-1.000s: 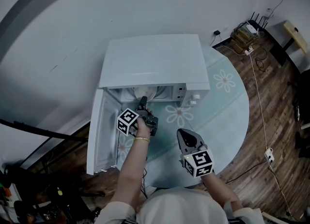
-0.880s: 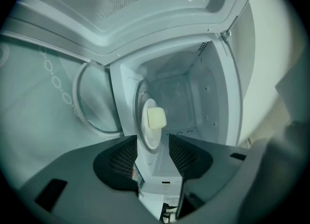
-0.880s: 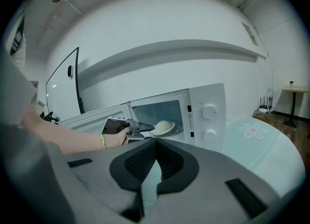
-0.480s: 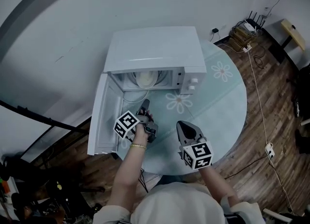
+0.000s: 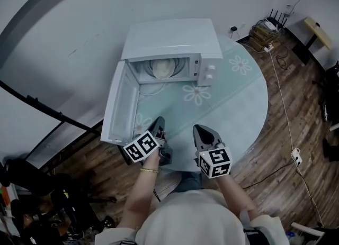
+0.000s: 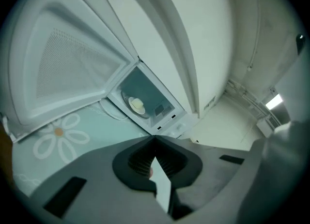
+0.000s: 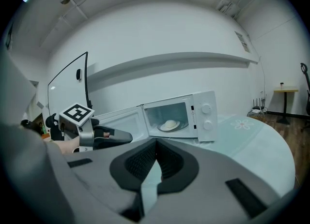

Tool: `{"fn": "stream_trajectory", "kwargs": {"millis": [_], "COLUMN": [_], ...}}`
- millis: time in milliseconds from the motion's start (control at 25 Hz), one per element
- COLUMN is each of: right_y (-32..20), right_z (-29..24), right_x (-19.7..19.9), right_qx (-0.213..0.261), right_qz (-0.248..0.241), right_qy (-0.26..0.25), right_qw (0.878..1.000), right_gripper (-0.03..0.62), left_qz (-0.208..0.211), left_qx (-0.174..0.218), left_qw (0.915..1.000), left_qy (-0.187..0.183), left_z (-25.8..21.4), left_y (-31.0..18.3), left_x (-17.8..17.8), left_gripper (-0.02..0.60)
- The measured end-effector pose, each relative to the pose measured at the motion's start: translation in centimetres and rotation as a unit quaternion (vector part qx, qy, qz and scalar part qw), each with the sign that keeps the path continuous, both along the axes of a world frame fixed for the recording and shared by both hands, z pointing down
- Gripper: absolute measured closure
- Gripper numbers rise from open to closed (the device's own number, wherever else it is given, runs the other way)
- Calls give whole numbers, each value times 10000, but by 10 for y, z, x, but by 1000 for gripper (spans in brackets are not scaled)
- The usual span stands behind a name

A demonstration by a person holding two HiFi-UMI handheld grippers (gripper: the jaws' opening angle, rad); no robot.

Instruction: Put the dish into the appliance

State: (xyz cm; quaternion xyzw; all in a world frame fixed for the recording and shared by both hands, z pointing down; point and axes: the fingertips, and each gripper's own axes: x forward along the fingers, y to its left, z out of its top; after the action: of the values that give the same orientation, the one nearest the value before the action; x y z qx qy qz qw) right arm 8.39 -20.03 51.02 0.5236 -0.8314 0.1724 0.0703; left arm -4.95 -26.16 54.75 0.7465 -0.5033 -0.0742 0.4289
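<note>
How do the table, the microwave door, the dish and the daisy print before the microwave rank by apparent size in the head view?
1. table
2. microwave door
3. dish and daisy print: they look about alike, and the dish shows only partly, so they are unranked.

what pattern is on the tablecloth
White daisy flowers on a pale teal tablecloth, clearest in the head view.

White wall (image 5: pixel 63 21), wooden floor (image 5: pixel 307 96), round table (image 5: pixel 238 117)

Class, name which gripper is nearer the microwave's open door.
The left gripper: it is beside the free edge of the door, while the right gripper sits farther off.
</note>
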Motion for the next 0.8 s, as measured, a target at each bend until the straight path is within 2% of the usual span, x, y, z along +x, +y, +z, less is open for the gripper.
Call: {"fn": "stream_trajectory", "kwargs": {"millis": [240, 480, 800], "right_y": [38, 74, 116], "right_z": [-2, -7, -16], "right_x": [-3, -11, -24], "right_qx": [17, 38, 47], "right_qz": [95, 46, -121], "right_qy": [-1, 32, 21], "right_qw": [10000, 10000, 9999], "right_gripper": [588, 588, 588], "left_qz": [220, 392, 563], "left_qx": [264, 262, 64], "left_qw": [9989, 9972, 9973], "left_qy": [-330, -582, -467], "left_z": [-20, -24, -12], "left_y": [53, 105, 166], "left_x": [-4, -6, -13], "left_gripper": [569, 568, 569]}}
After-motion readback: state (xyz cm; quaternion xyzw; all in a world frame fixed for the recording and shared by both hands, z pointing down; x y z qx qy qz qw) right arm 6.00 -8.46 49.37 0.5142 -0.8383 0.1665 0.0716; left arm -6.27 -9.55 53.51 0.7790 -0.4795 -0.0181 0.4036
